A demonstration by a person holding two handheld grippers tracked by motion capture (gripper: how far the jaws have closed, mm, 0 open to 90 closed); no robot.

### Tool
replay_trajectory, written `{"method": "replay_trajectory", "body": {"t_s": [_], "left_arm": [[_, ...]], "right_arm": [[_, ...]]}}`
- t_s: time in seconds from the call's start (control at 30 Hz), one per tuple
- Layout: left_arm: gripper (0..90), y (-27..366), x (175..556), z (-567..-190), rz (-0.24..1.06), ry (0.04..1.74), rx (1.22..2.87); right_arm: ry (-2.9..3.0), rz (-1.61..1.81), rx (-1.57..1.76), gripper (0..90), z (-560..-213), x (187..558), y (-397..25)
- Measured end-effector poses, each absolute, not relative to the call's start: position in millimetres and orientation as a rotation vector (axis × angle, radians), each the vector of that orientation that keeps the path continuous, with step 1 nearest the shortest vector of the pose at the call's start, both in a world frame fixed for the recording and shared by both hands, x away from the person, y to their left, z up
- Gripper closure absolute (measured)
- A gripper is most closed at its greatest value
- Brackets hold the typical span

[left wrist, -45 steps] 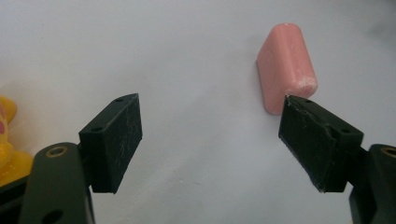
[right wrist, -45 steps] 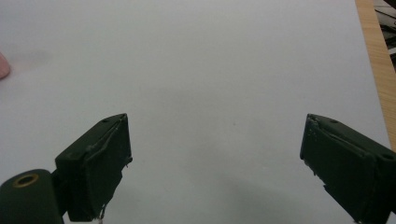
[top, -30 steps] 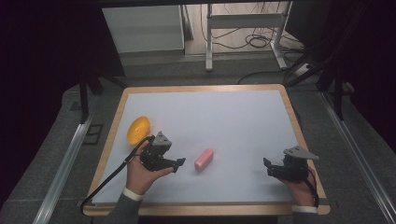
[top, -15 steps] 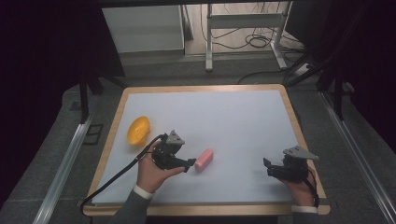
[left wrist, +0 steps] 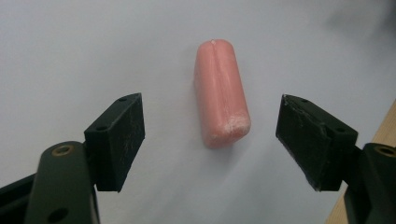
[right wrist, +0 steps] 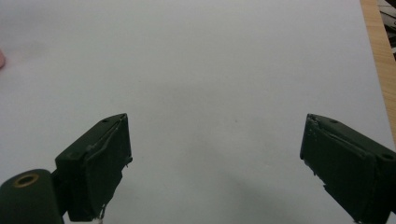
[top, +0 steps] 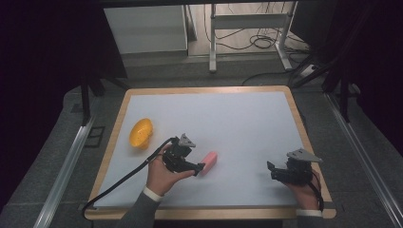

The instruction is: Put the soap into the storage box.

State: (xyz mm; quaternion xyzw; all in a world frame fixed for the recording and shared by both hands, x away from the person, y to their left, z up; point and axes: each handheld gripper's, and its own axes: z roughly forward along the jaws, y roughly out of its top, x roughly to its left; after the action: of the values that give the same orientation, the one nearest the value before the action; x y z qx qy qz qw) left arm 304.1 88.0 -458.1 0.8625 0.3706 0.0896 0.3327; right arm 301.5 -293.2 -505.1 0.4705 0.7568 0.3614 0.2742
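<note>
Pink sausage (left wrist: 221, 93) lies on the white mat (top: 247, 118) between the wide-open jaws of the left gripper (top: 198, 167), which has moved in from the bowl (top: 140, 132), ready to grasp; right gripper (top: 270, 170) rests open.

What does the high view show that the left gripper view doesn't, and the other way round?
The high view alone takes in the whole table, the orange bowl, both hands and the right gripper, which is apart from the pink block.

The left gripper view alone shows the block's lengthwise seam and scuffed near end, and that the open jaws stand either side of that end without touching it.

Both show the pink block lying on the white surface, with the left gripper at it.
</note>
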Motion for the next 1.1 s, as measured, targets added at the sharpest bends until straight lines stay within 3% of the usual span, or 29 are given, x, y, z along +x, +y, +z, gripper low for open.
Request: {"method": "replay_trajectory", "body": {"t_s": [0.3,0.77,1.1], "left_arm": [[23.9,84.5,305.1,-460.2,0.218,0.970,2.264],[23.7,45.3,313.2,-465.7,0.236,0.918,2.357],[27.5,41.3,327.2,-475.8,0.219,0.964,2.347]], "right_arm": [[2.031,0.970,1.272,8.4,-505.7,301.9,-294.6],[2.039,0.978,1.252,8.4,-506.2,301.8,-293.3],[2.033,0.964,1.256,8.4,-507.0,302.2,-295.2]]}}
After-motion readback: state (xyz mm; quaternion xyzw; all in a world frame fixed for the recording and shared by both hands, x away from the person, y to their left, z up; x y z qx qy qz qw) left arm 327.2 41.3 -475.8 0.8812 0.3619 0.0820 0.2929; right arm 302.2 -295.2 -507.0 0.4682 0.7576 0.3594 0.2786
